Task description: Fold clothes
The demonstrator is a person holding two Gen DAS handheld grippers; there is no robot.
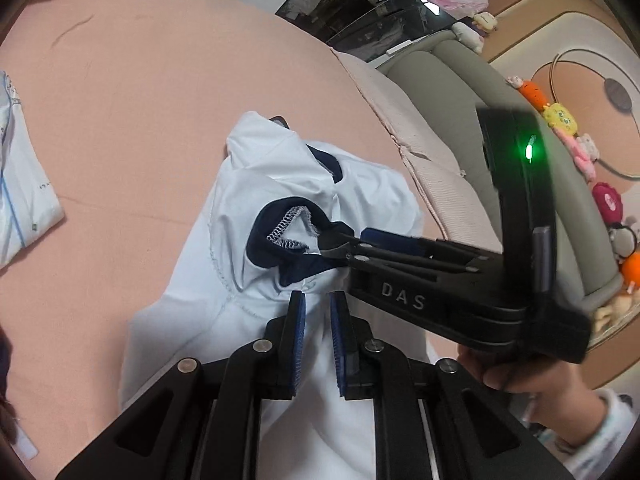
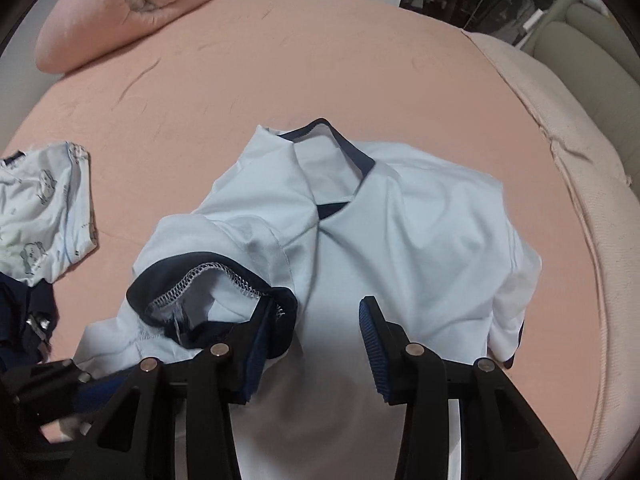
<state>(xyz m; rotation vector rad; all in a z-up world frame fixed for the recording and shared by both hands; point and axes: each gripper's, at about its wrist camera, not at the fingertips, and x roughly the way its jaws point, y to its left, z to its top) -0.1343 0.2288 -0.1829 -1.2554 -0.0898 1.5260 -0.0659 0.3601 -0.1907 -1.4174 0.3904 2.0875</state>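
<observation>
A pale blue shirt [image 1: 256,184] [image 2: 420,240] with a navy collar [image 2: 348,148] lies crumpled on the pink bed sheet [image 2: 280,60]. At the bottom of the left wrist view, my left gripper [image 1: 318,298] is shut on a fold of the shirt's body. My right gripper [image 2: 320,308] stands open over the shirt. Its left finger [image 2: 260,332] is tucked under the navy sleeve cuff [image 2: 208,264] [image 1: 280,232], and its right finger [image 2: 372,328] is apart over the plain cloth. From the side, the right gripper [image 1: 336,248] reaches the cuff.
A folded patterned garment [image 1: 24,184] [image 2: 44,208] lies to the left, with dark navy cloth [image 2: 20,320] near it. A pink quilt [image 2: 112,12] sits at the far corner. The mattress edge [image 2: 580,200] curves on the right, beside a padded ledge with plush toys [image 1: 560,120]. A hand [image 1: 520,376] holds the right tool.
</observation>
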